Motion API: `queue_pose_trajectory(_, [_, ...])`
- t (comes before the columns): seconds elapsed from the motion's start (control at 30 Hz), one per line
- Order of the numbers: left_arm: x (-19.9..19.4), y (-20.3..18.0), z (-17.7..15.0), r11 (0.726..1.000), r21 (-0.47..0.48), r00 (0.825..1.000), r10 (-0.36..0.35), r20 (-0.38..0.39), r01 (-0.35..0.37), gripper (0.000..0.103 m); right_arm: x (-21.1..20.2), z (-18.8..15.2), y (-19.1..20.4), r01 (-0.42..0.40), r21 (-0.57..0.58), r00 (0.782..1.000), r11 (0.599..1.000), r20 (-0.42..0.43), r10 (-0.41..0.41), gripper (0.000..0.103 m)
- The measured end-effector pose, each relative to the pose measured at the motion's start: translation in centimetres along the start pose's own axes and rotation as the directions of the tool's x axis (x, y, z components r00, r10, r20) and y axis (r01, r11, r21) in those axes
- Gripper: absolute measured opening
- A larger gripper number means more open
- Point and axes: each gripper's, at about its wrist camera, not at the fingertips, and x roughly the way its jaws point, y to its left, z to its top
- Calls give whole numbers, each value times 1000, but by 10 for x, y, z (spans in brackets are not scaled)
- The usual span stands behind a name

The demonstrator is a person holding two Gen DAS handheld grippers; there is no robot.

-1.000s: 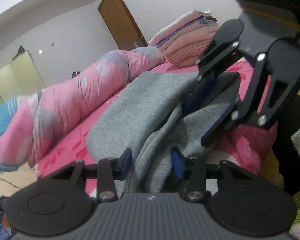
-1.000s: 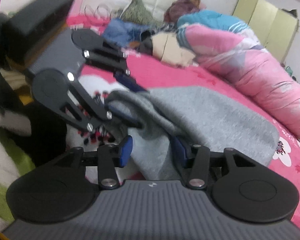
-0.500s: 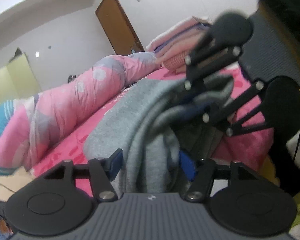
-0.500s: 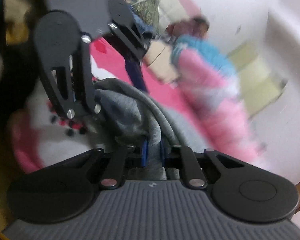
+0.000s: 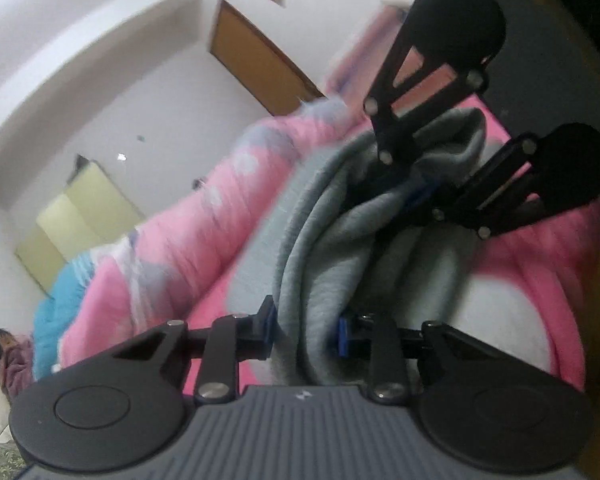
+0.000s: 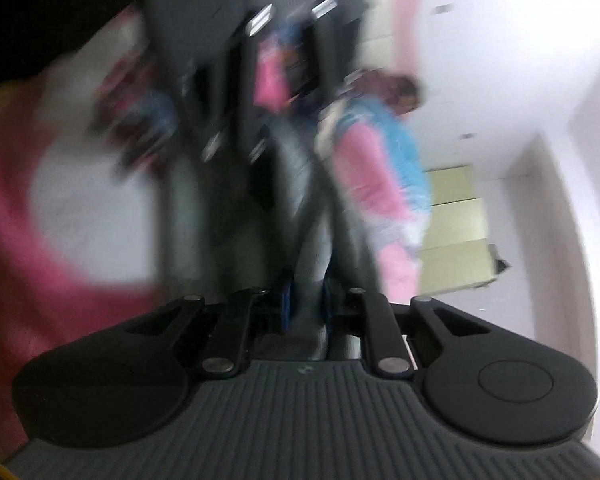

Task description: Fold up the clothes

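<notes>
A grey sweatshirt (image 5: 324, 240) hangs bunched between both grippers above the pink bed. My left gripper (image 5: 304, 326) is shut on a thick fold of it, blue pads pressing each side. In the left wrist view the right gripper (image 5: 424, 192) is clamped on the sweatshirt's far bunched edge, higher up. In the blurred right wrist view my right gripper (image 6: 306, 306) is shut on a narrow band of grey cloth (image 6: 308, 216), with the left gripper (image 6: 260, 92) beyond it.
A rolled pink and blue quilt (image 5: 172, 240) lies along the bed's far side. The pink bedsheet with a white patch (image 5: 500, 308) is below. A brown door (image 5: 256, 68) and yellow-green wardrobe (image 5: 76, 216) stand behind. A person (image 5: 8, 360) sits at far left.
Both grippers have lifted and tilted, raising the sweatshirt off the bed. The right gripper closed on the cloth between the earliest frame and half a second ago. The right wrist view is now heavily blurred.
</notes>
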Motion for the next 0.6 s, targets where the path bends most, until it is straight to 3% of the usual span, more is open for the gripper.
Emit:
queue_pose_trajectory(0.1, [-3,-3,-2,1000,-6,1000,7,-5,-7,29,1,-8,22,4,-91,1000,996,-17,-6,16])
queue_pose_trajectory(0.2, [-2,2,-3,999,-45,1000,3,-5,-3,29,-13,-10,-14,-86,166,996,982,-7,88,33])
queue_pose_trajectory(0.23, [-3,2,-3,999,-47,1000,5,-3,-5,29,-18,-18,-28,-124,284,992,951,14,125,34])
queue_pose_trajectory(0.3, [-4,2,-3,999,-49,1000,10,0,-10,29,-26,-35,-55,-197,503,980,842,68,189,34])
queue_pose_trajectory(0.37, [-2,4,-2,998,-59,1000,10,1,-10,29,-34,-51,-83,-264,687,962,677,136,237,34])
queue_pose_trajectory(0.43, [-1,5,-3,998,-61,1000,11,4,-11,29,-42,-68,-110,-320,824,940,468,214,267,35])
queue_pose_trajectory(0.5, [-2,3,-4,998,-55,1000,15,9,-14,29,-42,-91,-121,-375,908,903,186,313,295,35])
queue_pose_trajectory(0.57, [-6,-1,-5,999,-43,1000,19,14,-18,29,-34,-106,-116,-398,914,861,-73,400,313,35])
queue_pose_trajectory(0.6, [-7,-2,-5,999,-35,1000,21,16,-21,29,-28,-110,-111,-383,909,852,-163,416,317,35])
